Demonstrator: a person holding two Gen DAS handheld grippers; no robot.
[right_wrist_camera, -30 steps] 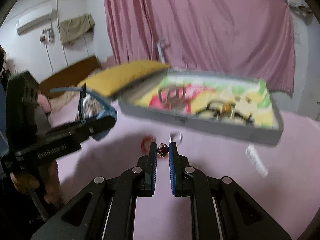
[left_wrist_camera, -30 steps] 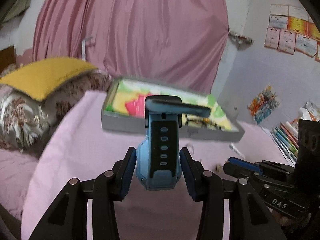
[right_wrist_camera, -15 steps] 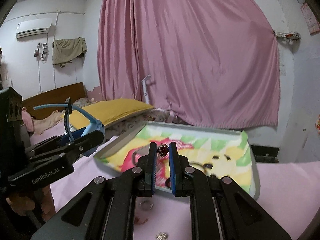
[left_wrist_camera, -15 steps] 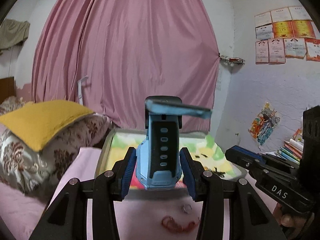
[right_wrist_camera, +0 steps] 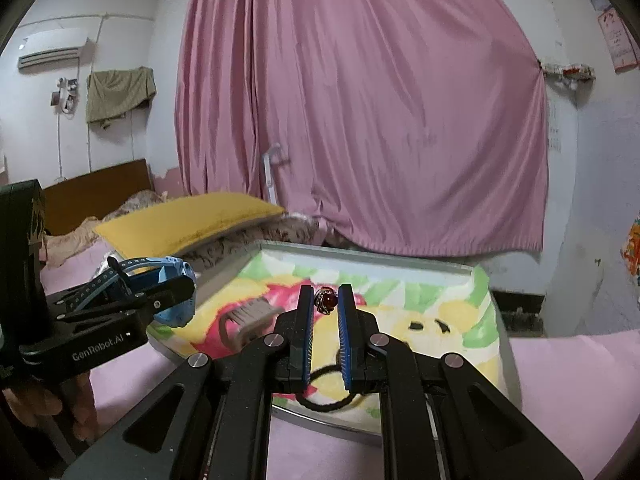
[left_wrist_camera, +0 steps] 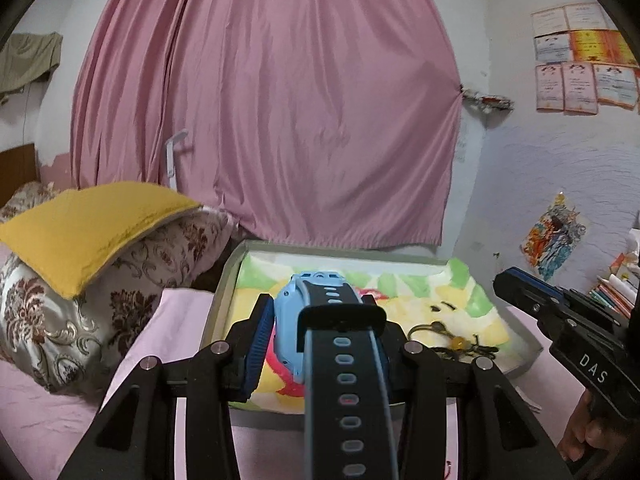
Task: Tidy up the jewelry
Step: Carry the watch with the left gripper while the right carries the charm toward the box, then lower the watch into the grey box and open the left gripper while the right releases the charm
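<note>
Carrying both pieces over the tray (right_wrist_camera: 460,267), lower before releasing: your left gripper (left_wrist_camera: 320,320) pinches the blue watch (left_wrist_camera: 298,312) at its near-left, your right gripper (right_wrist_camera: 325,300) pinches the red-stone ring (right_wrist_camera: 327,301) mid-tray.

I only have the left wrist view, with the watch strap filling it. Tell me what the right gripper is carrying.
Observer: The right gripper holds a small ring with a dark red stone between its fingertips.
Operator: Report where that ring is relative to the tray.
Observer: It hangs over the tray, above the colourful lining, not set down.
Operator: Say what lies in the tray that the strap hides from me.
Observer: A grey band-like item lies on the left part of the lining, and a black cord loop near the front edge.
</note>
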